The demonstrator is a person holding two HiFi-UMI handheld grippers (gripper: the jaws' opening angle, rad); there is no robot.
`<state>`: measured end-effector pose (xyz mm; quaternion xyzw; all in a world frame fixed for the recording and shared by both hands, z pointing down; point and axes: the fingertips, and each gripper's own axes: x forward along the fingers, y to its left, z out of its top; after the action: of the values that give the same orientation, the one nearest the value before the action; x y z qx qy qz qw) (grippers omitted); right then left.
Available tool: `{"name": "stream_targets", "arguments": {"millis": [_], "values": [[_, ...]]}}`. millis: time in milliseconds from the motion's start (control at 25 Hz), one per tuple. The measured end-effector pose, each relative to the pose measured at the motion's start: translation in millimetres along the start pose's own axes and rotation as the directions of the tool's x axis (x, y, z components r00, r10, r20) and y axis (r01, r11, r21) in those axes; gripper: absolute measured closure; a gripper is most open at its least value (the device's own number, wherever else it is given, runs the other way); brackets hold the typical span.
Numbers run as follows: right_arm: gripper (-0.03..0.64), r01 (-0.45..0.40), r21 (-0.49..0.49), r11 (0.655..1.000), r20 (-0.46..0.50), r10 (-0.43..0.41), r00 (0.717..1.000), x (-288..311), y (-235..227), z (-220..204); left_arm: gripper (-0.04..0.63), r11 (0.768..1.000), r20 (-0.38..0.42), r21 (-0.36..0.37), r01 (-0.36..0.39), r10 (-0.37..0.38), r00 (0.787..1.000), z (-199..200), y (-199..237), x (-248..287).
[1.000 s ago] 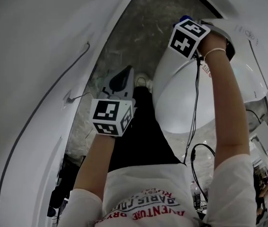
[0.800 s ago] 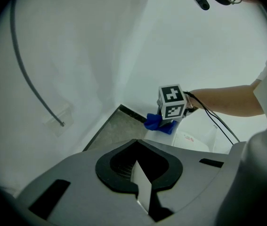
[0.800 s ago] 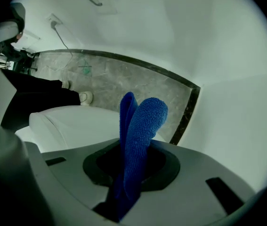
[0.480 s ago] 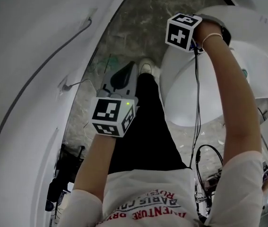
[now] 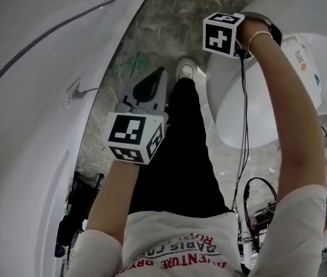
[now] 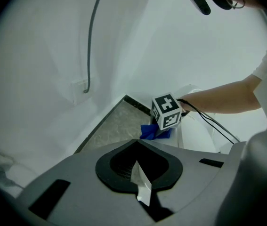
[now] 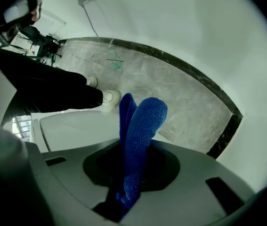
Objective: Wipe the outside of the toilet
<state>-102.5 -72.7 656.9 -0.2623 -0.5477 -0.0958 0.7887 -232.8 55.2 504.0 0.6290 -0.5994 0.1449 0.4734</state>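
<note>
We are mid-wipe: our right gripper (image 7: 124,199) clamps the blue cloth (image 7: 140,135) at the far edge of the toilet (image 5: 250,103) on our right, our left gripper (image 6: 140,192) hangs closed and empty, and next we should probably drag the cloth down the outer shell.

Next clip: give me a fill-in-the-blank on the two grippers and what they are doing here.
1. The right gripper is shut on a cloth coloured ____.
2. The left gripper has its jaws ____, with nothing between them.
3. In the head view, the right gripper is held out at the white ____.
Missing words: blue; shut; toilet.
</note>
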Motion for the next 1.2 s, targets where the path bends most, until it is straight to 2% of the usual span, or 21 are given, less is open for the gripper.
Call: {"name": "stream_targets", "arguments": {"millis": [360,560,880,1200], "values": [[0.541,-0.112,-0.114,0.987,0.000,0.113,0.994,19,61,38,0.589,1.000,-0.008,-0.018,-0.004,0.004,1.000,-60,16,-18],[0.541,-0.211,-0.114,0.971,0.030,0.216,0.976,21,92,55,0.589,1.000,0.003,-0.015,0.003,-0.003,1.000,-86,21,-26],[0.541,-0.250,-0.157,0.955,-0.026,0.249,0.968,23,128,66,0.589,1.000,0.003,-0.025,0.001,-0.001,1.000,-125,24,-42],[0.541,-0.266,-0.248,0.932,-0.053,0.261,0.964,25,173,77,0.589,0.996,0.019,-0.085,-0.021,0.023,1.000,-160,15,-63]]}}
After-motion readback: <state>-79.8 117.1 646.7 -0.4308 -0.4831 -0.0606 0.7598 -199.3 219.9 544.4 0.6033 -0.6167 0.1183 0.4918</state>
